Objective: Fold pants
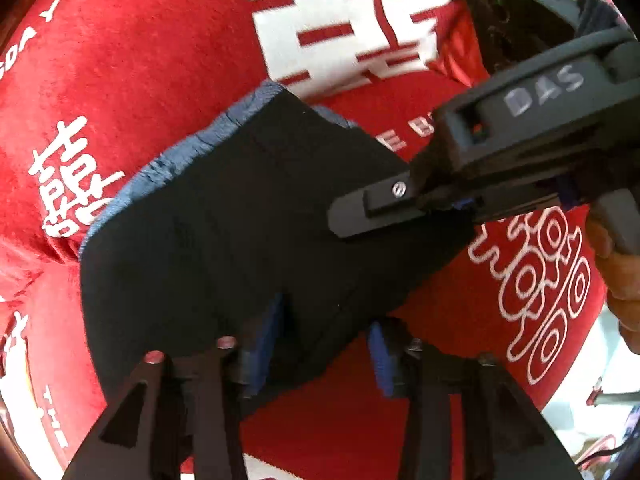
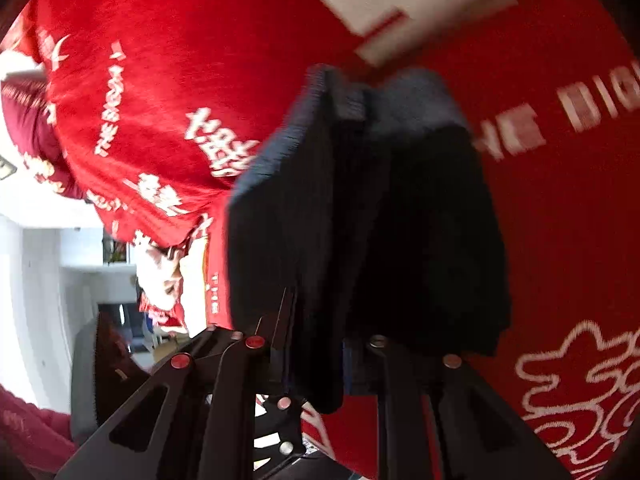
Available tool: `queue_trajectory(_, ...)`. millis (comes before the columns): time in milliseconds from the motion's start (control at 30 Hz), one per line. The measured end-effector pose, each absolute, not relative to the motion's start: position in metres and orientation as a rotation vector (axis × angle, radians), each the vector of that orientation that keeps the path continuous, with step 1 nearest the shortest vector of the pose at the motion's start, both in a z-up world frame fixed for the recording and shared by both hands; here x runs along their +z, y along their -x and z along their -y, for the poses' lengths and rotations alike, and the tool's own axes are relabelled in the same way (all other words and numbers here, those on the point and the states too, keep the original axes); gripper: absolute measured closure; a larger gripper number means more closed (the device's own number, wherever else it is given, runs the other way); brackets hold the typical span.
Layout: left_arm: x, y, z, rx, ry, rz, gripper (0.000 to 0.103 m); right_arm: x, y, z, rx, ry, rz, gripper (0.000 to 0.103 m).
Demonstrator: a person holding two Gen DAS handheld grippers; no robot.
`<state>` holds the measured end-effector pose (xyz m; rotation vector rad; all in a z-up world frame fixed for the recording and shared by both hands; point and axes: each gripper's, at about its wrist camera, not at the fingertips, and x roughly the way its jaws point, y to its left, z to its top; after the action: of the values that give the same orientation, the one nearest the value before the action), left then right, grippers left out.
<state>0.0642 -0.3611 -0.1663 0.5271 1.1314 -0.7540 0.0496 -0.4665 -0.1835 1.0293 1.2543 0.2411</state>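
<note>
Looked to be late in the fold, probably carrying or setting down the doubled pants (image 1: 240,220) above the red printed cloth (image 1: 132,80). Found the right tongs (image 2: 332,360) clamped on the bundle, with thick dark layers pinched between the pads and hanging ahead of the tips. Found the left tongs (image 1: 320,352) parted, with the bundle's near corner between the fingers, against one blue pad (image 1: 264,340) but short of the other, so not gripped. Called next for lowering the bundle flat ahead of both tongs, then smoothing or one more fold. Showed as black fabric, blue-grey and ribbed along the far edge, stacked in several layers.
</note>
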Motion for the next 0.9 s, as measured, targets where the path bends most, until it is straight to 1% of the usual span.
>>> queue_trajectory(33,-0.168,-0.063,0.361,-0.754,-0.534,-1.146,0.052,-0.191,-0.049,0.466,0.226,-1.031,-1.26,0.083)
queue_trajectory(67,-0.167,-0.062,0.36,-0.752,-0.536,-1.157,0.046,-0.191,-0.047,0.465,0.216,-1.038,-1.26,0.083)
queue_trajectory(100,-0.165,-0.062,0.357,-0.751,-0.525,-1.174,0.031,-0.193,-0.045,0.466,0.208,-1.051,-1.254,0.083)
queue_trajectory(133,-0.16,-0.065,0.349,-0.748,-0.479,-1.199,0.024,-0.195,-0.045,0.467,0.201,-1.057,-1.252,0.082)
queue_trajectory(233,-0.14,-0.075,0.327,-0.728,-0.411,-1.227,0.024,-0.19,-0.043,0.467,0.188,-1.021,-1.26,0.082)
queue_trajectory(333,-0.129,-0.089,0.305,-0.629,-0.414,-1.197,0.024,-0.174,-0.05,0.459,0.18,-0.897,-1.272,0.082)
queue_trajectory(400,-0.134,-0.106,0.291,-0.54,-0.387,-1.22,0.024,-0.173,-0.052,0.457,0.157,-0.818,-1.298,0.078)
queue_trajectory(500,-0.159,-0.13,0.271,-0.382,-0.342,-1.325,0.024,-0.175,-0.039,0.468,0.097,-0.768,-1.328,0.077)
queue_trajectory(567,-0.175,-0.138,0.262,-0.35,-0.309,-1.374,0.015,-0.172,-0.034,0.468,0.074,-0.776,-1.327,0.077)
queue_trajectory(600,-0.176,-0.139,0.259,-0.336,-0.309,-1.373,0.008,-0.171,-0.029,0.469,0.06,-0.771,-1.338,0.076)
queue_trajectory(633,-0.176,-0.139,0.26,-0.318,-0.305,-1.365,0.006,-0.17,-0.024,0.469,0.036,-0.754,-1.358,0.072)
queue_trajectory(667,-0.177,-0.139,0.261,-0.313,-0.3,-1.367,0.006,-0.17,-0.021,0.469,0.012,-0.732,-1.378,0.071)
queue_trajectory(733,-0.177,-0.137,0.261,-0.3,-0.298,-1.363,0.006,-0.165,-0.015,0.468,-0.042,-0.682,-1.411,0.064)
queue_trajectory(900,-0.179,-0.135,0.262,-0.286,-0.286,-1.36,0.005,-0.143,-0.011,0.472,-0.092,-0.642,-1.372,0.064)
